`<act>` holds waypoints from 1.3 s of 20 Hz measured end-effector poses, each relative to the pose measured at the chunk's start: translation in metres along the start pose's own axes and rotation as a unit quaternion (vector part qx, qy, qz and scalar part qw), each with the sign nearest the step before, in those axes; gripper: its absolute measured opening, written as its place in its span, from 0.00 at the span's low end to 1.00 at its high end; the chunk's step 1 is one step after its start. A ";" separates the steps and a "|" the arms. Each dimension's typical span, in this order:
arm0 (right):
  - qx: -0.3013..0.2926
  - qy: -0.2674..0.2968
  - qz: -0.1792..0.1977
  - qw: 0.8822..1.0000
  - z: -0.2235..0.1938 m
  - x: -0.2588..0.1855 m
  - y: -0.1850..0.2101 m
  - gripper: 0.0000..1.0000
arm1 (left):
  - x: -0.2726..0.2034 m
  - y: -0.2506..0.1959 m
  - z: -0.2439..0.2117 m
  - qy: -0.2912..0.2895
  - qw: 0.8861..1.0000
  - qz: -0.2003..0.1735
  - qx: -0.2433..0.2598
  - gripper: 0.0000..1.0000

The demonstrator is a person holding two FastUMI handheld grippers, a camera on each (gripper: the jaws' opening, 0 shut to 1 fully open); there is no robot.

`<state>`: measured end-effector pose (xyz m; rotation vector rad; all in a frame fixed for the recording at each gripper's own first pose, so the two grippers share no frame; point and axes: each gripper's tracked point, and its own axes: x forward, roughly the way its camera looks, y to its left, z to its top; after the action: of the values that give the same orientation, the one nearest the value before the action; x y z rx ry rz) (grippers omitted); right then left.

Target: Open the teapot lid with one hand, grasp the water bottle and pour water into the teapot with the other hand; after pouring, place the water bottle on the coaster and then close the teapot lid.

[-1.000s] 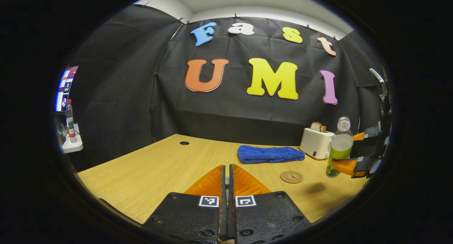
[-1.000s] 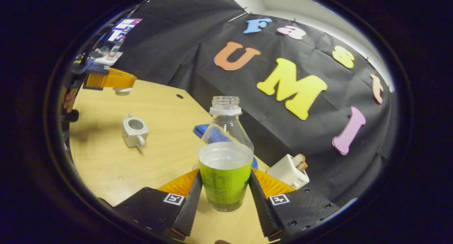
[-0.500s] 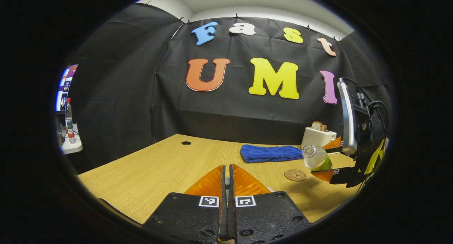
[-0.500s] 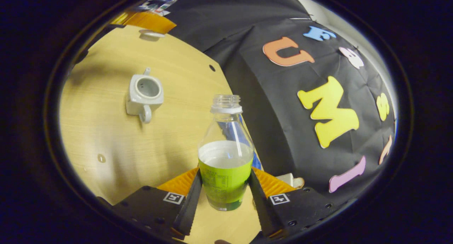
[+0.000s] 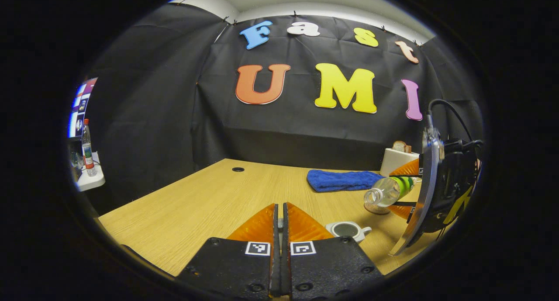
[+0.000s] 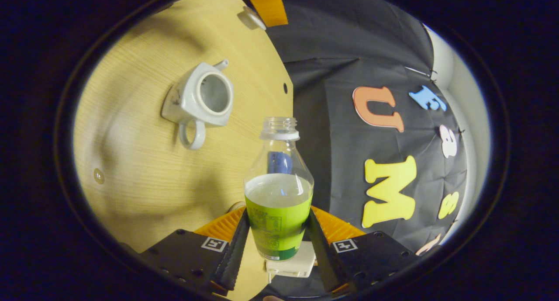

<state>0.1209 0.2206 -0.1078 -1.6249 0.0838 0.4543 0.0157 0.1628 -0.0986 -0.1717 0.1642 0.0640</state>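
The water bottle [image 6: 278, 192] is tipped nearly flat, clamped by its green-labelled body between both fingers of the right gripper [image 6: 277, 244]. It is clear plastic, uncapped, with water pooled up to about the top of the label. In the left gripper view the same bottle [image 5: 386, 192] hangs over the right side of the bench [image 5: 209, 196], its open mouth pointing toward the teapot [image 5: 348, 229] but short of it.

The teapot [image 6: 198, 101] sits on the bench near its front right part: white glazed ceramic, squarish body, round opening uncovered, loop handle, short spout. The right gripper view looks into its opening; I cannot tell whether there is water inside.

The left gripper [image 5: 280, 231] has its fingers pressed together on the small white teapot lid [image 6: 254, 18], which the right gripper view shows pinched under those fingers, well apart from the pot.

The round coaster [image 5: 376, 209] lies under the bottle's neck. Toward the bench's back right lie a folded blue towel [image 5: 343, 180], soft and ribbed, and a white toaster [image 5: 398, 159] with bread.
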 end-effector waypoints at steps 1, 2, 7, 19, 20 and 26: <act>-0.017 -0.002 -0.006 1.000 0.004 0.000 -0.001 0.72 | 0.000 0.000 -0.002 0.001 1.000 -0.002 0.000 0.03; -0.035 -0.004 -0.013 0.999 0.007 -0.001 -0.004 0.72 | 0.000 0.001 -0.004 0.004 1.000 -0.003 0.000 0.03; -0.106 -0.012 -0.043 0.993 0.021 -0.003 -0.011 0.72 | 0.000 0.007 -0.008 0.008 1.000 -0.006 0.002 0.03; -0.217 -0.020 -0.092 0.972 0.029 -0.004 -0.024 0.72 | 0.000 0.015 -0.005 0.005 1.000 0.008 0.012 0.03; -0.224 -0.021 -0.097 0.970 0.030 -0.004 -0.025 0.72 | 0.000 0.015 -0.006 0.005 1.000 0.007 0.012 0.03; -0.244 -0.027 -0.117 0.962 0.036 -0.008 -0.033 0.72 | -0.001 0.016 -0.006 0.006 1.000 0.010 0.013 0.03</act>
<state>0.1156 0.2574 -0.0750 -2.0742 -0.2817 0.3512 0.0129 0.1775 -0.1067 -0.1445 0.1788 0.0798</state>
